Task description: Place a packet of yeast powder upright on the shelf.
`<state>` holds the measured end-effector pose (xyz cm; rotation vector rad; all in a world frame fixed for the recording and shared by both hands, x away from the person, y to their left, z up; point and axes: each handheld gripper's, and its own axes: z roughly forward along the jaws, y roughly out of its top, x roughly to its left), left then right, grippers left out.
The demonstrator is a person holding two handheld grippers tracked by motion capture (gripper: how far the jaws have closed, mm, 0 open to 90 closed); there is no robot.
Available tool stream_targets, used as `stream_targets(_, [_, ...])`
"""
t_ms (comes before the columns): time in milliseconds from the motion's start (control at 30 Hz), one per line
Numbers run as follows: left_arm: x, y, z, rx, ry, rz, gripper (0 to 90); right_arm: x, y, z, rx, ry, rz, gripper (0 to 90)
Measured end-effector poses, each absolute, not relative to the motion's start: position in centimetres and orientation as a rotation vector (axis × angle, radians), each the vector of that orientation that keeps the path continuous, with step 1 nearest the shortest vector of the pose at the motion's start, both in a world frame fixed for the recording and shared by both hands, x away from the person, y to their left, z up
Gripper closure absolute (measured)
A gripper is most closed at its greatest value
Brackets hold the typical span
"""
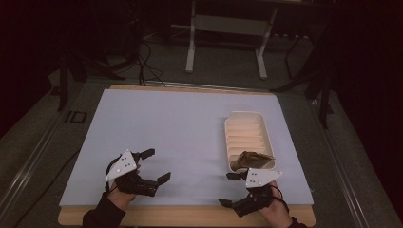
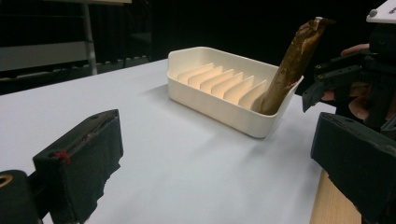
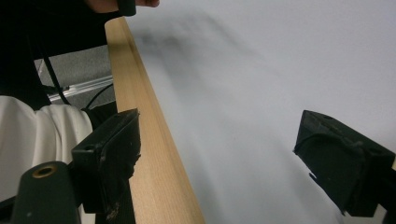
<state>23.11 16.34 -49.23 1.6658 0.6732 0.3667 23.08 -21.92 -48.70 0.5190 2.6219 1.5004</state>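
A cream ribbed tray lies on the right half of the pale blue mat. A brown crumpled wrapper-like piece leans upright in the tray's near end, against its rim. My left gripper rests near the mat's front left, open and holding nothing, aimed toward the tray. My right gripper sits at the front right, just in front of the tray, open and holding nothing, with its jaws over the mat's front edge.
The pale blue mat covers a wooden table whose bare front edge shows. Behind the table stand a white metal frame and loose cables on a dark floor. White cloth shows below the table edge.
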Motion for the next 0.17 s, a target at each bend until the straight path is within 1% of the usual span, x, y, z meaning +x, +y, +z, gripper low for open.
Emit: stream_targets(167, [23.11, 16.39, -49.38, 1.665, 0.680, 0.365, 2.7, 22.97, -21.93, -48.43, 0.489, 2.603, 1.523, 14.8])
